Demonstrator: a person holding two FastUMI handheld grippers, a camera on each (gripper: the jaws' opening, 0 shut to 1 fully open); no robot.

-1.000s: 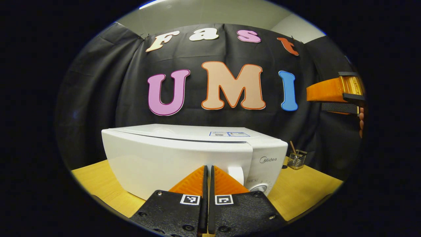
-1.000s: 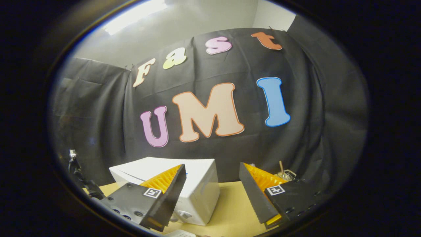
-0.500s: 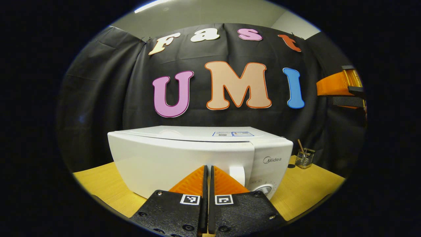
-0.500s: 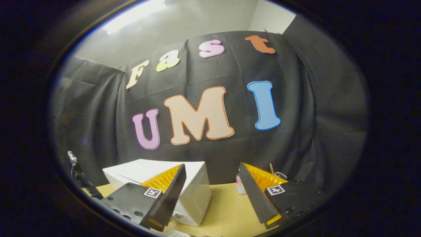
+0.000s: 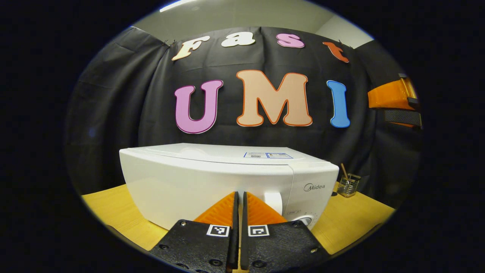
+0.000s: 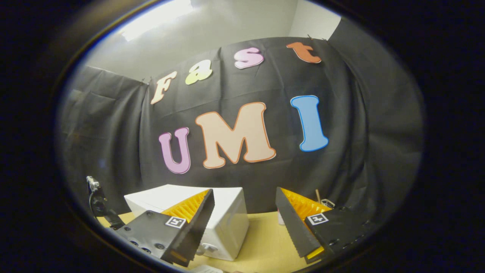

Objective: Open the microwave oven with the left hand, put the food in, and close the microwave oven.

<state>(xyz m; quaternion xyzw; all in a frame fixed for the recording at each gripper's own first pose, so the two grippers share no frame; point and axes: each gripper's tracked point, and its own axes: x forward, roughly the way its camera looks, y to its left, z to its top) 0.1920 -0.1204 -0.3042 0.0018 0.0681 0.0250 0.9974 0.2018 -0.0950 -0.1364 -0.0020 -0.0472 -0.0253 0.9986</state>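
Your left gripper [image 5: 239,197] hovers with its fingers pressed together on nothing, just short of the microwave [image 5: 212,178] and aimed near the handle [image 5: 273,201] at the door's right edge. Your right gripper [image 6: 244,212] is held high with its fingers spread wide and empty. The microwave sits on the table [image 5: 352,216], door shut, so by the look of it the opening step is still ahead: you need to part the left fingers and catch the handle. Count one microwave, one dial [image 5: 305,220], one small holder [image 5: 349,184] behind on the right. No food can be made out.
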